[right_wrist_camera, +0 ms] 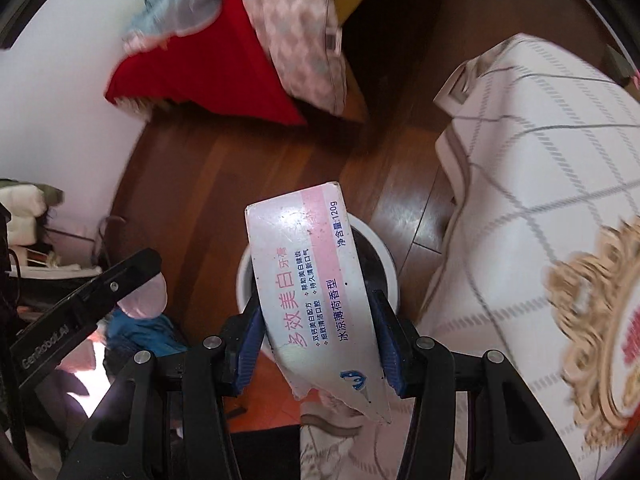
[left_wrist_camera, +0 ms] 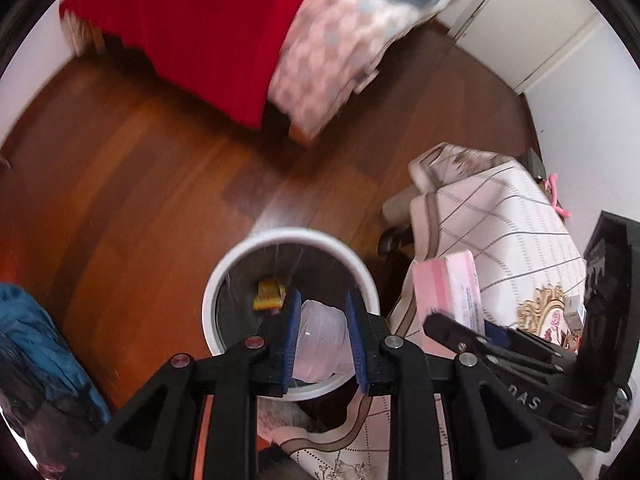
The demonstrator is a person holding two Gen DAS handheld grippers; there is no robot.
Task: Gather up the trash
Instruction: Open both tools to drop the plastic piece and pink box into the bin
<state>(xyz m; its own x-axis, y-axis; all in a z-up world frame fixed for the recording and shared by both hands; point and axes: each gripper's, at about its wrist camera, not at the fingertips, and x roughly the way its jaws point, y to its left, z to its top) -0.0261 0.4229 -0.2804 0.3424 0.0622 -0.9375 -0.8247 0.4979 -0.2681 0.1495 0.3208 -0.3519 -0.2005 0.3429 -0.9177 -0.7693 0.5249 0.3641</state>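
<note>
Reddish-brown wooden flooring point(left_wrist_camera: 160, 184) fills the left wrist view, with a bed draped in a red blanket point(left_wrist_camera: 208, 48) and a pink patterned quilt point(left_wrist_camera: 332, 52) on the far side of the white-rimmed trash bin point(left_wrist_camera: 210, 300). Left gripper point(left_wrist_camera: 320, 336) points steeply down, directly over the bin's mouth, its blue-padded fingers point(left_wrist_camera: 292, 336) pinching a clear crumpled plastic cup point(left_wrist_camera: 320, 340) from both sides. Inside the bin, at the dark bottom, lies a small yellow wrapper point(left_wrist_camera: 270, 294). Just right of the bin a table covered by a white checked cloth point(left_wrist_camera: 512, 216) stands. The right gripper's black frame point(left_wrist_camera: 520, 356) reaches in low beside the bin, holding a pink-and-white box point(left_wrist_camera: 448, 288) close to the rim. A blue garment point(left_wrist_camera: 36, 344) lies well to the left of the bin.

Wooden floor point(right_wrist_camera: 224, 184) again in the right wrist view, with the same red blanket point(right_wrist_camera: 224, 64) beyond the bin point(right_wrist_camera: 386, 264). Right gripper point(right_wrist_camera: 320, 340) tilts downward toward the bin, blue pads point(right_wrist_camera: 250, 340) clamped on the long sides of the toothpaste box point(right_wrist_camera: 308, 280), a white carton with a pink stripe and Chinese print, its near end torn open. The box hangs over the bin's opening and hides most of the inside. Left of the bin, the left gripper's black finger point(right_wrist_camera: 100, 292) shows beside the clear cup point(right_wrist_camera: 146, 296). Checked cloth point(right_wrist_camera: 540, 168) rises to the right of the bin.
</note>
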